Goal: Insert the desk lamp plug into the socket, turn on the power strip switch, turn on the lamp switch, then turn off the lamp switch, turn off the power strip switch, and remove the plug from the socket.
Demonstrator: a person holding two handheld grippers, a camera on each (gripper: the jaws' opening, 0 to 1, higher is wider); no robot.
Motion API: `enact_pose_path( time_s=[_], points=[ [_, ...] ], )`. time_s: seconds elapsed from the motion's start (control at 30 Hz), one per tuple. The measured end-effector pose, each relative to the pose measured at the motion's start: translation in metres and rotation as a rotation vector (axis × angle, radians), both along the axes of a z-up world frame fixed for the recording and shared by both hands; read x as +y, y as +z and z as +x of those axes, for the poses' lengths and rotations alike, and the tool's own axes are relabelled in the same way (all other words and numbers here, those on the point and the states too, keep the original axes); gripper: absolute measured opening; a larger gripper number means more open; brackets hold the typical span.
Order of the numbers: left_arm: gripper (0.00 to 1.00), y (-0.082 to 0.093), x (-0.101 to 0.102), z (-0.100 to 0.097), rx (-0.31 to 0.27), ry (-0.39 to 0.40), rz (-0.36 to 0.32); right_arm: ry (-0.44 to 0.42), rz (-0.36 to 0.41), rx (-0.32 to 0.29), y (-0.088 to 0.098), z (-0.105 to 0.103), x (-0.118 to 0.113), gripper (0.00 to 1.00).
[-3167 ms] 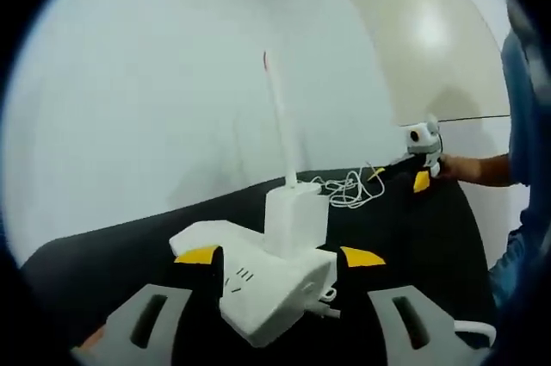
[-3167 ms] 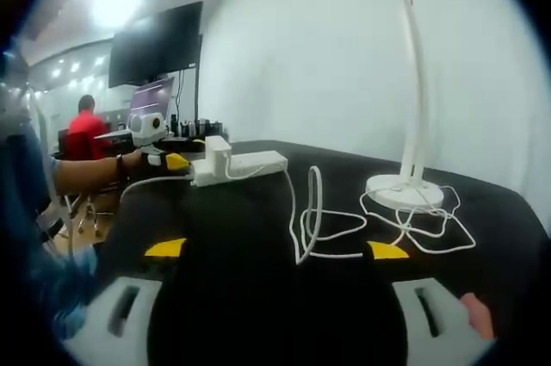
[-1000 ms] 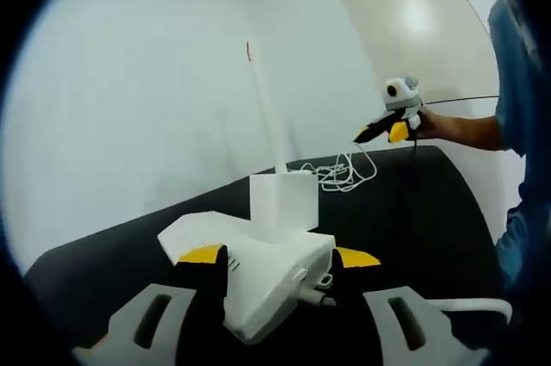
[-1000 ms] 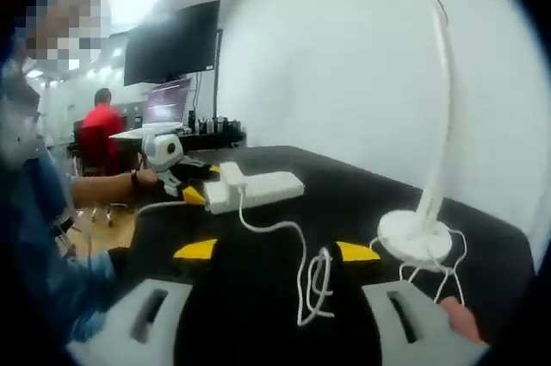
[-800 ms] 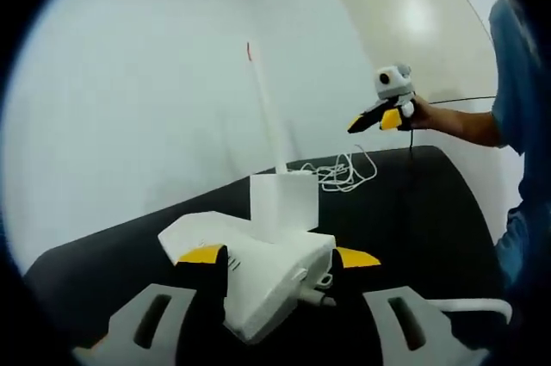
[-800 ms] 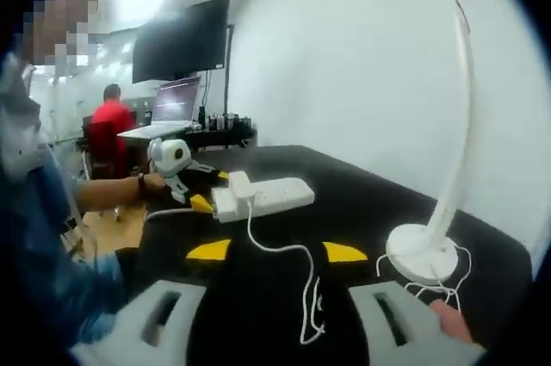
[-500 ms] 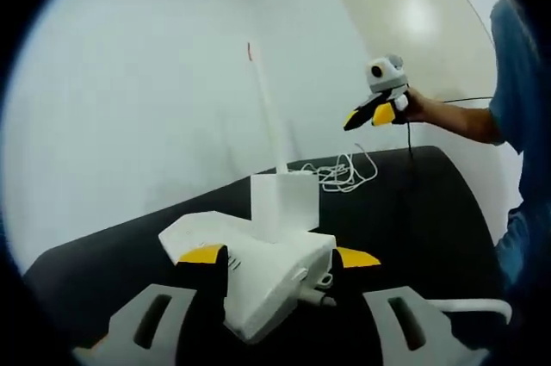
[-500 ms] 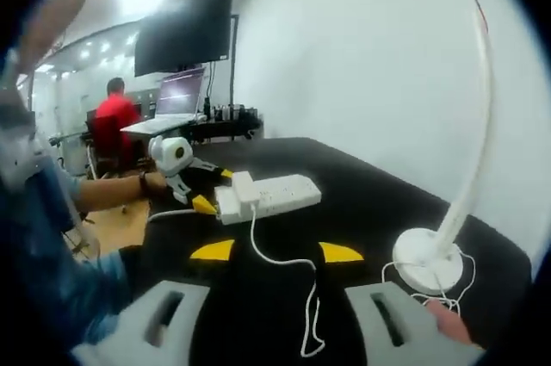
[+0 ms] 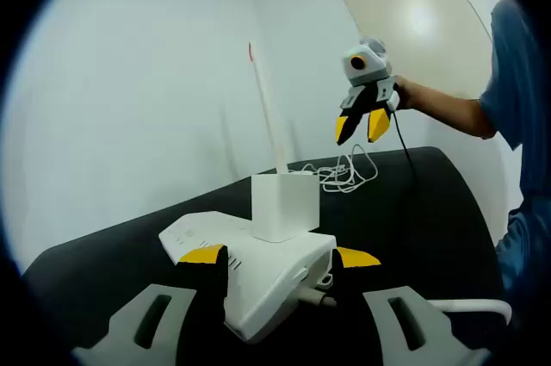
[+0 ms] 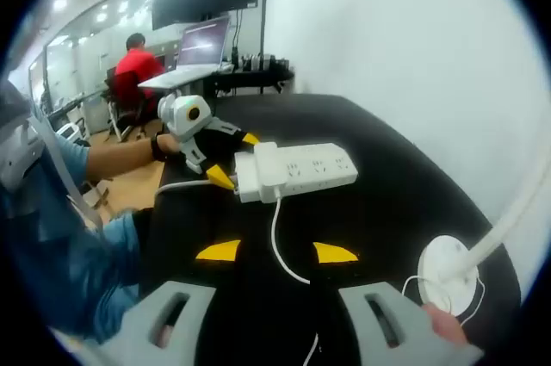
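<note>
Power strip [image 9: 258,271] being clamped between the left gripper [image 9: 280,257] jaws at lower centre, plug [image 9: 284,205] seated in it, right gripper [image 10: 275,252] being held open and empty above the black table [image 10: 387,211], lamp base [image 10: 448,273] at lower right.

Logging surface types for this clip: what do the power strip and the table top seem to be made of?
The power strip looks like smooth white moulded plastic: uniform colour, rounded edges, faint sheen. The table top looks matte black, with soft, dull reflections; whether it is a mat, laminate or fabric cannot be told.
</note>
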State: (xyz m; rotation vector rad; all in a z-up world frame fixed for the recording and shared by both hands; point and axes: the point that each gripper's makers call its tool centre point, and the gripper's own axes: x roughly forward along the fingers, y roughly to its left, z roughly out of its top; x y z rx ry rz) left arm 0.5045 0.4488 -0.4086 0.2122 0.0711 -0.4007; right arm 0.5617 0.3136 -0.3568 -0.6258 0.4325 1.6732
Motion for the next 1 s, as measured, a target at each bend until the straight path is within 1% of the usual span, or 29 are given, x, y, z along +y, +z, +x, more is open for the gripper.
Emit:
enact_pose_path(
  time_s=[0.1,0.23,0.33,0.53,0.73,0.87,0.97,1.0],
  points=[
    [0.46,-0.001,0.001,0.000,0.000,0.000,0.000,0.013,-0.072,-0.005,-0.004,0.000,0.003,0.29],
    [0.46,-0.001,0.002,0.001,0.000,0.000,0.000,0.018,-0.125,-0.018,-0.007,0.002,0.010,0.28],
    [0.46,-0.001,0.001,0.001,0.000,0.000,-0.001,0.024,-0.169,-0.047,-0.010,0.004,0.017,0.28],
    [0.46,-0.002,0.003,0.002,0.000,-0.001,-0.002,0.064,-0.245,-0.063,-0.016,-0.002,0.033,0.26],
    [0.46,-0.001,0.001,0.002,0.000,-0.001,-0.003,0.089,-0.314,-0.082,-0.023,-0.006,0.049,0.24],
    [0.46,-0.001,0.002,0.004,0.000,-0.001,-0.003,0.100,-0.347,-0.109,-0.027,-0.004,0.055,0.24],
    [0.46,-0.001,0.000,0.002,-0.001,0.000,-0.003,0.107,-0.364,-0.114,-0.030,-0.004,0.061,0.23],
    [0.46,-0.001,0.000,0.002,-0.001,0.000,-0.002,0.114,-0.373,-0.127,-0.032,-0.005,0.063,0.23]
  ],
)
